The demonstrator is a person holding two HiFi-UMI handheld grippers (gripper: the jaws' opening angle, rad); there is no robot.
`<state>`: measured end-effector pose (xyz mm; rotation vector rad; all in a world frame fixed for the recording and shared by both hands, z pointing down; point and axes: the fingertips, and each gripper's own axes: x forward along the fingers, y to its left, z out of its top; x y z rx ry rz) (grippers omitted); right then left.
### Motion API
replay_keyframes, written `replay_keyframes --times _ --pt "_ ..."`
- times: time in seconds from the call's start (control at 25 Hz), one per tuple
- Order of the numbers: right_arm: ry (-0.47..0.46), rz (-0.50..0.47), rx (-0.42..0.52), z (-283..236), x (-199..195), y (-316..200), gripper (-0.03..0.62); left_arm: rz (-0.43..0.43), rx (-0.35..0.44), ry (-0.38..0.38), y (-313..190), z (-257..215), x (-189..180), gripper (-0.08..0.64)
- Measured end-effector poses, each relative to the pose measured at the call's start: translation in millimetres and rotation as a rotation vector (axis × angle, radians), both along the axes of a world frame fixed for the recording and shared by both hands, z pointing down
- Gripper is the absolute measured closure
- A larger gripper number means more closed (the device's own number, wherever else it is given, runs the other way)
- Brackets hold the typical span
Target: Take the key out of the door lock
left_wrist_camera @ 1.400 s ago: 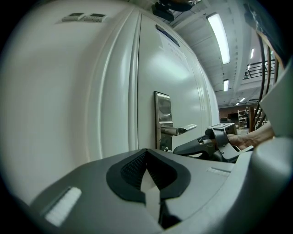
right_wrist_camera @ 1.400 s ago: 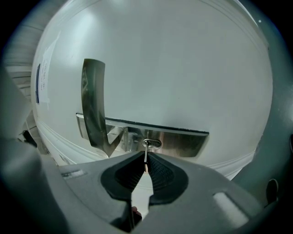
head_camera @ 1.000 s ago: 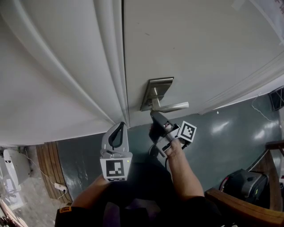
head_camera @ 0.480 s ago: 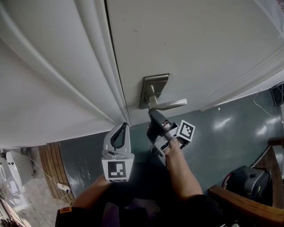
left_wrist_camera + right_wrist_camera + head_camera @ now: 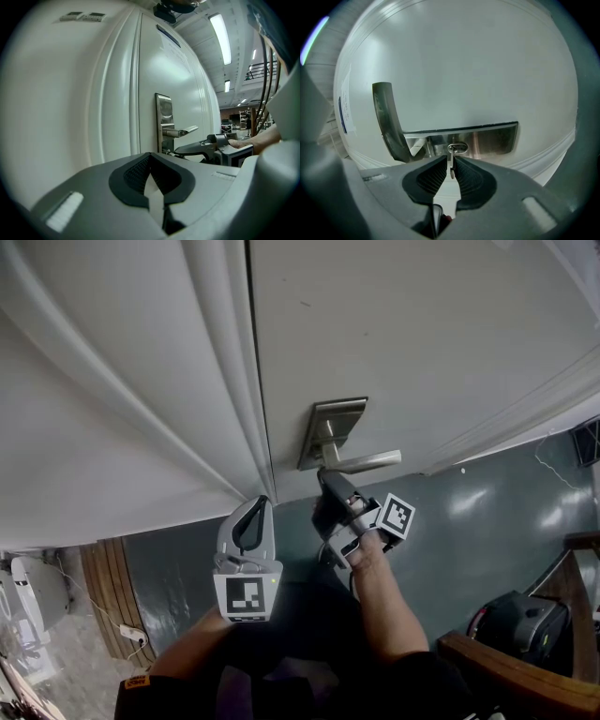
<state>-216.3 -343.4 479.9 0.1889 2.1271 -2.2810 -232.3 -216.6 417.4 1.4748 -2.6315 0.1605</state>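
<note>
A small metal key (image 5: pixel 451 165) sticks out of the keyhole (image 5: pixel 458 148) in the steel lock plate (image 5: pixel 492 138) of the white door (image 5: pixel 422 334), under the lever handle (image 5: pixel 366 463). My right gripper (image 5: pixel 326 482) is up against the lock. Its jaws are opening, and the key stands between the ribbed pads (image 5: pixel 433 176) with a thin gap on each side. My left gripper (image 5: pixel 258 502) hangs shut and empty to the left, near the door's edge. From the left gripper view, the lock plate (image 5: pixel 163 110) and the right gripper (image 5: pixel 180 151) show side on.
The white door frame's mouldings (image 5: pixel 216 381) run down the left. Grey-green floor (image 5: pixel 487 521) lies below the door. A black bag (image 5: pixel 520 629) and a wooden piece of furniture (image 5: pixel 525 662) stand at the lower right, and wooden boards (image 5: pixel 103 596) at the lower left.
The head view has swayed slightly. Both grippers stay in about the same places against the door, the right one still at the lock.
</note>
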Motion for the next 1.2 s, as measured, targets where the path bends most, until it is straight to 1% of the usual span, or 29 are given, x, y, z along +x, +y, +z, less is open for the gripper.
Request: replay_keyframes --times 0.08,0.12,0.28,0.44,0.6,0.68,0.88,1.0,1.2 --pt "0.013 -0.005 0.013 -1 -2 0 0.561 0.000 0.003 0.002 -1 -1 2 0.541" --pt "0.020 -0.006 0.018 0 -3 1 0.575 0.000 0.005 0.003 -2 -1 2 0.541" --pt "0.023 0.001 0.026 -1 2 4 0.578 0.005 0.006 0.014 -7 1 2 0.541" --pt "0.013 -0.030 0.041 1 33 33 0.578 0.021 0.006 0.033 -11 2 6 0.541" --pt "0.020 -0.028 0.096 -5 56 45 0.578 0.033 0.012 0.032 -11 6 17 0.541" --pt "0.025 -0.003 0.126 -10 68 45 0.578 0.058 0.015 0.038 -11 5 25 0.541" --pt "0.033 0.101 0.212 -20 91 47 0.578 0.166 0.026 0.045 -11 5 46 0.541" --pt "0.049 0.140 0.296 -30 99 54 0.578 0.213 0.036 0.057 -4 1 55 0.541" --pt "0.100 0.207 0.433 -48 111 68 0.578 0.296 0.056 0.097 5 -7 70 0.541"
